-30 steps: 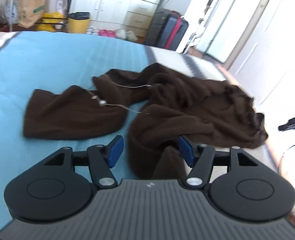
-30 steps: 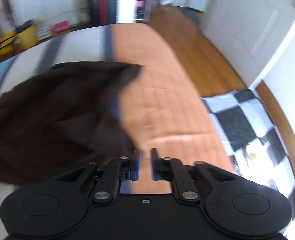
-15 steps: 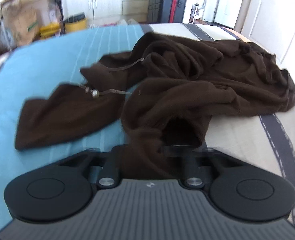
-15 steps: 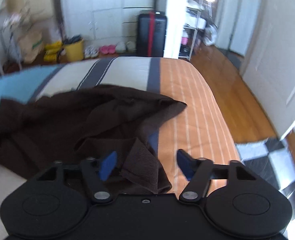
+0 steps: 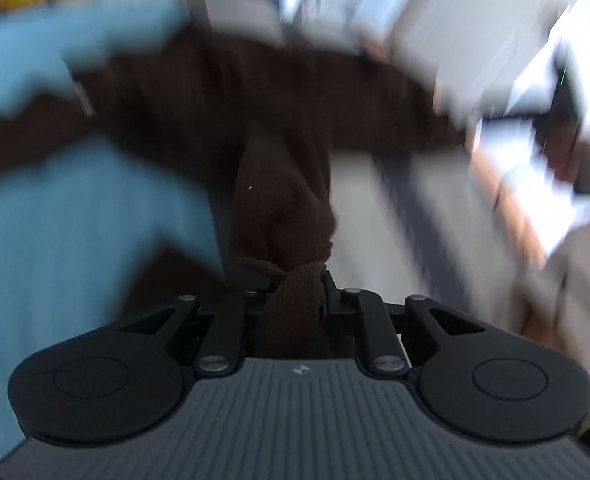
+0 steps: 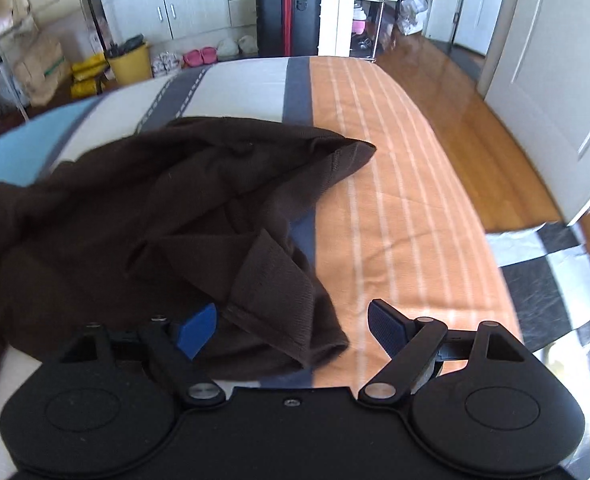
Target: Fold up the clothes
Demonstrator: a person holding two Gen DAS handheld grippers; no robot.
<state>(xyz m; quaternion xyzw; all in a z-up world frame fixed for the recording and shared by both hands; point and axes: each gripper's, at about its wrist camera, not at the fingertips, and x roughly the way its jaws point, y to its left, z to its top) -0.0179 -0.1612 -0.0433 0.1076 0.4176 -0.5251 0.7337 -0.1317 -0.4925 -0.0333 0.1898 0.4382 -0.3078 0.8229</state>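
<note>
A dark brown hoodie [image 6: 183, 200] lies crumpled on the striped bedspread [image 6: 395, 200]. In the left wrist view, heavily blurred, my left gripper [image 5: 295, 292] is shut on a ribbed cuff of the brown hoodie [image 5: 287, 208], and the sleeve stretches away from the jaws toward the garment's body. In the right wrist view my right gripper [image 6: 293, 324] stands open low over the bed. A ribbed sleeve cuff [image 6: 283, 292] lies between its blue fingertips [image 6: 387, 326], touching neither that I can see.
A black and red suitcase [image 6: 287, 8], a yellow bin [image 6: 129, 62], shoes and cupboards stand beyond the bed's far end. Wooden floor [image 6: 495, 140] and a checkered mat [image 6: 555, 272] lie to the right. A person's sleeve [image 5: 575, 264] shows at the right of the left wrist view.
My left gripper went from open to shut on the sleeve cuff and is moving fast with it. My right gripper opened and settled over the other cuff.
</note>
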